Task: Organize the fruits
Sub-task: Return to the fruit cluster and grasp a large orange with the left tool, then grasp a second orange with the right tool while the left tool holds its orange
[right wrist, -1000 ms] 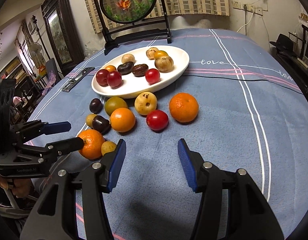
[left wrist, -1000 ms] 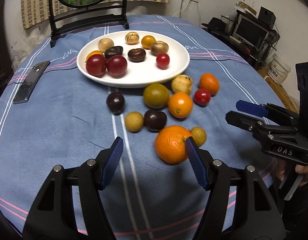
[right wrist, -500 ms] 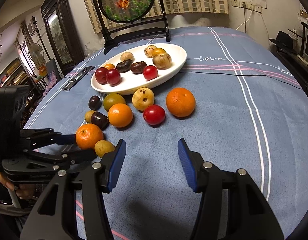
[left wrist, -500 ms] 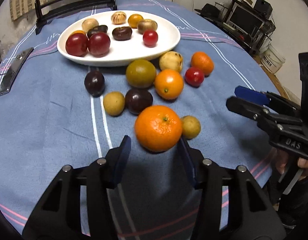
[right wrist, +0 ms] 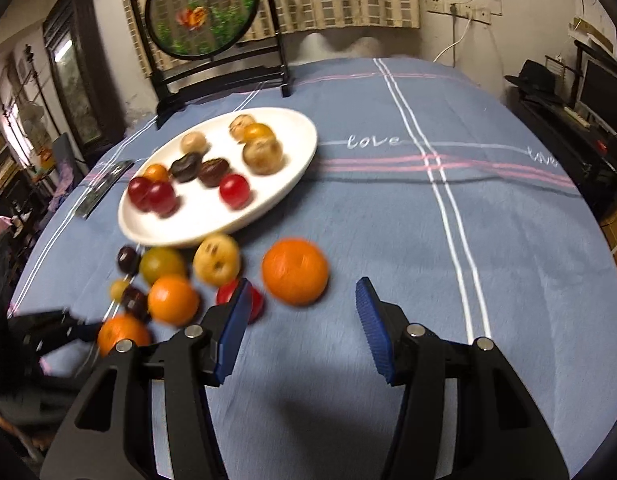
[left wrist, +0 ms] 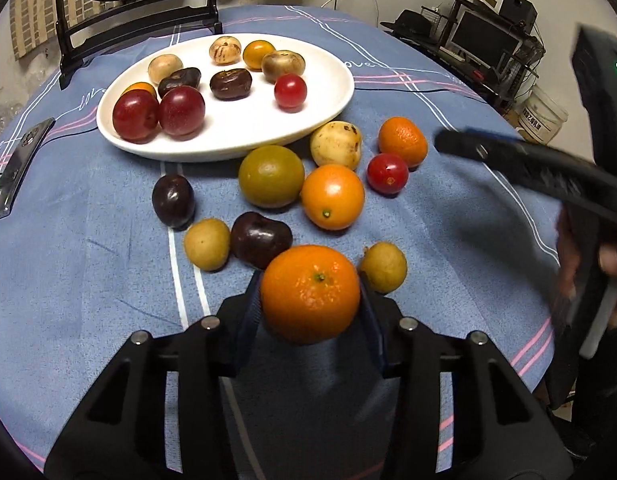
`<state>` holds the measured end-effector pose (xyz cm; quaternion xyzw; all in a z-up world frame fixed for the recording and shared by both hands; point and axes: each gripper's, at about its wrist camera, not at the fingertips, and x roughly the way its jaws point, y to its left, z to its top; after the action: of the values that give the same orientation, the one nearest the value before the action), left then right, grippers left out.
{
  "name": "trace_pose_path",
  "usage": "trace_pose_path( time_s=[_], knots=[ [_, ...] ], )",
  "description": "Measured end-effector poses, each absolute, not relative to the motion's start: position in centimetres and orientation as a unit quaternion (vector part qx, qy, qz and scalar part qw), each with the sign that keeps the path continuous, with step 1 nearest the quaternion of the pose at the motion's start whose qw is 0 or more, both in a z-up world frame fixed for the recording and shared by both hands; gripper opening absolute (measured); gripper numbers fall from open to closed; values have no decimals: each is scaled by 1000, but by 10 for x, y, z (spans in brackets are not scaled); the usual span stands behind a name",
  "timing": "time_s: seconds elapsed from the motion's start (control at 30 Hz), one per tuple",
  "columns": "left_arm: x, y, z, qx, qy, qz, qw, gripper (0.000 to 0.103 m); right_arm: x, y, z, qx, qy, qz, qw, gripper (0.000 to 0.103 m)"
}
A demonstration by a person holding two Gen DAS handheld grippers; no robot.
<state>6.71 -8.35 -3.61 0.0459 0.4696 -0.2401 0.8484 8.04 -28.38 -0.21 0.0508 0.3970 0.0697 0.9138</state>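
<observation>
Now, seen from the left wrist:
Left gripper [left wrist: 310, 295]: jaws closing around a large orange [left wrist: 310, 293]; both blue pads are seen at its sides.
Orange's place: on the blue tablecloth [left wrist: 88, 272], nearest of the loose fruit, near the white plate [left wrist: 244, 136].
Right wrist view:
Right gripper [right wrist: 302, 320]: held partly open, nothing gripped; a second orange [right wrist: 295, 271] lies just beyond its pads.
Plate: fruit is blurred.

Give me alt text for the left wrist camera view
The left gripper is closing its jaws around a large round orange on a blue striped tablecloth. Beyond lie loose fruits and a white oval plate holding more.
</observation>
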Motion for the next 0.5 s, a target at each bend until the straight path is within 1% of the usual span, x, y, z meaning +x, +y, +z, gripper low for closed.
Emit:
trace_pose_path(
  time_s=[0.2, 0.27, 0.33, 0.5],
  knots=[
    [67, -80, -36, 42, 471, -243, 847, 45, 111, -266, -15, 24, 421, 56, 905, 55],
    [67, -81, -37, 43, 470, -243, 847, 46, 118, -263, -21, 15, 426, 44, 903, 53],
    [66, -80, -37, 42, 470, -244, 847, 46, 123, -259, -28, 20, 434, 64, 898, 45],
    [65, -79, -36, 39, 471, -244, 847, 45, 123, -261, -26, 31, 432, 62, 899, 44]
  ],
)
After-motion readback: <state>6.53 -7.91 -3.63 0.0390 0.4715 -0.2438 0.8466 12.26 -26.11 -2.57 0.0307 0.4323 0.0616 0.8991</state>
